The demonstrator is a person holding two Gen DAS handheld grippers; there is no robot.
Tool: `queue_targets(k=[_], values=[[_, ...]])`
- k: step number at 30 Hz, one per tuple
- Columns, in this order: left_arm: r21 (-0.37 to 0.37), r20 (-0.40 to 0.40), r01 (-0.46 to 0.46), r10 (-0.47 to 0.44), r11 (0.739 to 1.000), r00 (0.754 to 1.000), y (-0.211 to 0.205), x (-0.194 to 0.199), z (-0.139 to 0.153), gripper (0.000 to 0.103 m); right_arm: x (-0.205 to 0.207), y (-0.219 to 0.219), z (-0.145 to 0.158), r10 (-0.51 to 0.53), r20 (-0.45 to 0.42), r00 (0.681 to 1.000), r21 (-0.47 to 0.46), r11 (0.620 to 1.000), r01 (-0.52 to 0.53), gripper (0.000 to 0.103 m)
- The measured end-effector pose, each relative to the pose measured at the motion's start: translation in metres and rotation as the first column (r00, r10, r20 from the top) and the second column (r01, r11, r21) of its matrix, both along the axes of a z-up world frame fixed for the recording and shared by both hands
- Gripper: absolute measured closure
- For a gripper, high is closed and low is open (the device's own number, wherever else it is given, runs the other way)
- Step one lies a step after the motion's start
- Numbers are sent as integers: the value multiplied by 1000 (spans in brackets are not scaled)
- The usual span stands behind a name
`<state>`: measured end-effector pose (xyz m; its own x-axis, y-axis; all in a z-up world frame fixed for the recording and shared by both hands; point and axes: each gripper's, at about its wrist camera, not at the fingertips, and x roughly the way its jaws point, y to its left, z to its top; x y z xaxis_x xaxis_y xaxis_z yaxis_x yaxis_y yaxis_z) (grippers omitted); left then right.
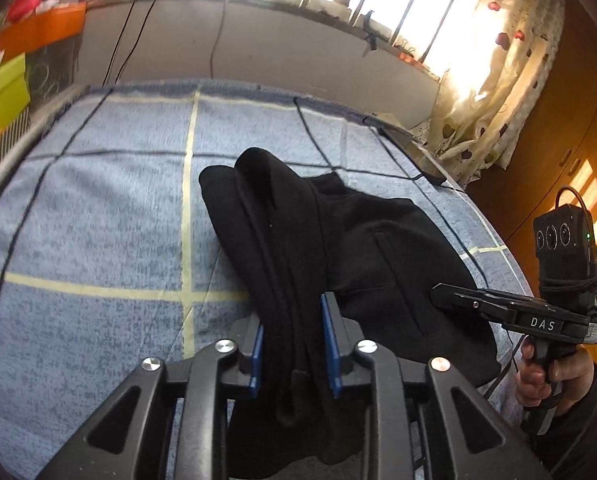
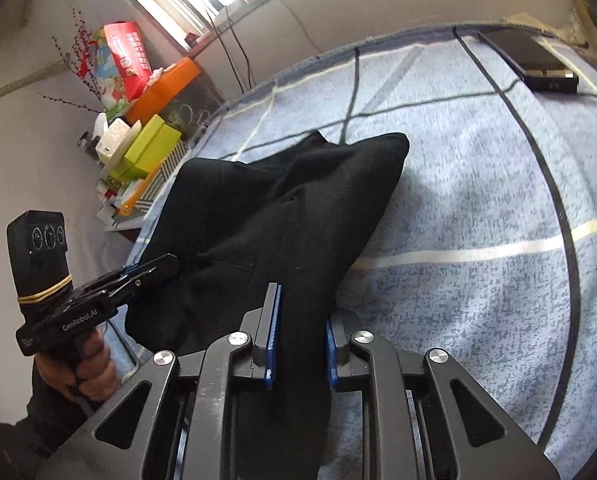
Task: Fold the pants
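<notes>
- Left gripper (image 1: 296,340): blue-padded fingers (image 1: 257,354) drawn narrow, pinching a bunched fold of the black pants (image 1: 338,240).
- Right gripper (image 2: 300,334): fingers (image 2: 273,332) likewise narrow, clamped on another bunch of the same fabric.
- Pants: near edge lifted off at both grips, the rest draped in a heap on the bed (image 1: 98,220), over its blue checked cover.
- Each gripper shows in the other's view, held by a hand (image 1: 554,376).
- Dark flat device (image 2: 532,60) lies on the bed's far corner, well apart from the pants.

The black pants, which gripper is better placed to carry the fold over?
Neither clearly: left gripper and right gripper each pinch a bunch of the black pants above the bed. Probably both move together.
</notes>
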<state>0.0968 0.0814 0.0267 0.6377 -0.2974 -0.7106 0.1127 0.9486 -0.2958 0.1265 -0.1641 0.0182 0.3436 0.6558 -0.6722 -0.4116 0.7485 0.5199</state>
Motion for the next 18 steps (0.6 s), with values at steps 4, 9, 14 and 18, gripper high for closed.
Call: queue_targets(k=[4,9,14,18], values=[[22,37,6,-7,1000,999,-2,-6,14,80,-7,3,21,12,53,999,7,1000,-12,87],[27,81,-16,14,999,997,11,-6,32,80,-4,22,42,45,100,994,-8,999,-44,87],[56,123,-59,52,997,991,33,6,48,80,14,53,56,80,147,986,-14,997,-78,87],[87,143,-86,73,992,987,53,25,54,80,35,80,64,106,177,978,-15,994,-105,87]])
